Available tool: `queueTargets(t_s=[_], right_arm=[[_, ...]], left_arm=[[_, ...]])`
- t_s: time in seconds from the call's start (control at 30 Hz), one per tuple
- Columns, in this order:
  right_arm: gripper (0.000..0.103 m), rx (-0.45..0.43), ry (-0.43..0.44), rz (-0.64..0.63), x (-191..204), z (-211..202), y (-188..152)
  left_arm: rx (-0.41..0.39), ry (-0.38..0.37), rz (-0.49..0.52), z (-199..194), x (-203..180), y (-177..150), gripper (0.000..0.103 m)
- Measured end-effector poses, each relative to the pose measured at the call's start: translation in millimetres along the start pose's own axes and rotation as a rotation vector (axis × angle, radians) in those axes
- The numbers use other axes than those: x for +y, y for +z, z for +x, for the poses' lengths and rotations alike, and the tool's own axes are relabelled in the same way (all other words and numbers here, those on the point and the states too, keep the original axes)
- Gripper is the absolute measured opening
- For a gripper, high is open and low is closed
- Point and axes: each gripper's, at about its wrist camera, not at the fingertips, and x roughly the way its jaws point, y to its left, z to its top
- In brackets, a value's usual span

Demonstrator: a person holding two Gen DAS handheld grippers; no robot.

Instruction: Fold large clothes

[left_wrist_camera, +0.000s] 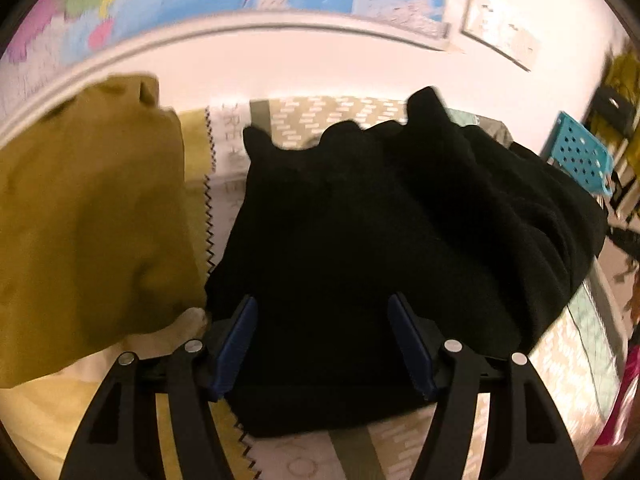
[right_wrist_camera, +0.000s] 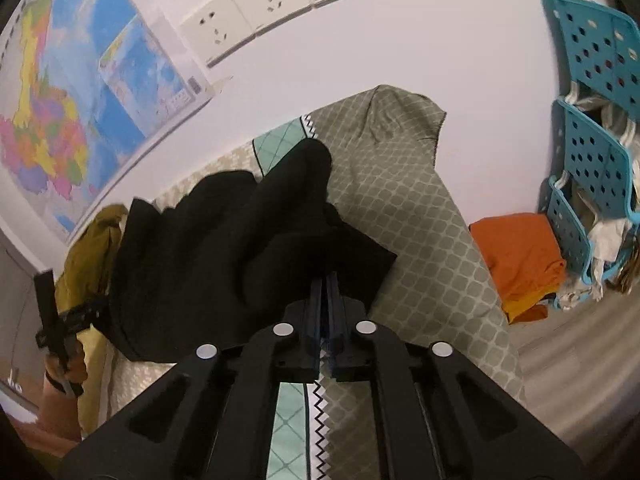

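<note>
A black garment (left_wrist_camera: pixel 380 240) lies bunched on the patterned bed cover (left_wrist_camera: pixel 320 116). My left gripper (left_wrist_camera: pixel 322 312) is open, its blue pads (left_wrist_camera: pixel 236 344) on either side of the garment's near edge. In the right wrist view the same black garment (right_wrist_camera: pixel 224 248) is lifted and draped. My right gripper (right_wrist_camera: pixel 325 280) is shut on its corner. The left gripper (right_wrist_camera: pixel 60 320) and the hand holding it show at the far left of that view.
A mustard-yellow garment (left_wrist_camera: pixel 88 220) lies left of the black one. An orange folded cloth (right_wrist_camera: pixel 520 256) sits on the floor by a blue perforated rack (right_wrist_camera: pixel 592 128). A map (right_wrist_camera: pixel 60 100) and wall sockets (right_wrist_camera: pixel 260 12) are on the wall behind the bed.
</note>
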Motion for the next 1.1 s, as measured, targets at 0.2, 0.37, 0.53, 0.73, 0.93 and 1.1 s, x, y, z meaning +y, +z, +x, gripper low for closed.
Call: queueTargets(t_s=[0.2,0.37,0.53,0.73,0.93,1.1], right_arm=[[0.061,-0.162,0.007,-0.076,30.0,-50.0,1.4],[0.068,-0.112,0.083,-0.246,80.9,-33.2,-12.5],[0.070,-0.008,0.096,-0.286,97.8,12.6,-26.2],[0.072,0.012,0.099,-0.272,97.6,22.8,-23.9],[0.072,0.013,0.102,-0.281,99.5,21.9,-26.0],[0.073,0.027,0.095,-0.279,98.6,28.7,-26.7]], left_arm=[[-0.066,-0.039,0.051,-39.3,-6.2,-17.7,0.066],[-0.020,-0.040,0.119,-22.2,-31.1,-22.8,0.074],[0.014,-0.019,0.081,8.9,-31.8,-12.8,0.049],[-0.019,0.024,0.064,-13.9,-29.4,-1.0,0.006],[-0.025,0.165,0.052,-27.6,-14.9,2.9,0.000],[0.026,0.143,0.007,-14.3,-1.0,-13.8,0.000]])
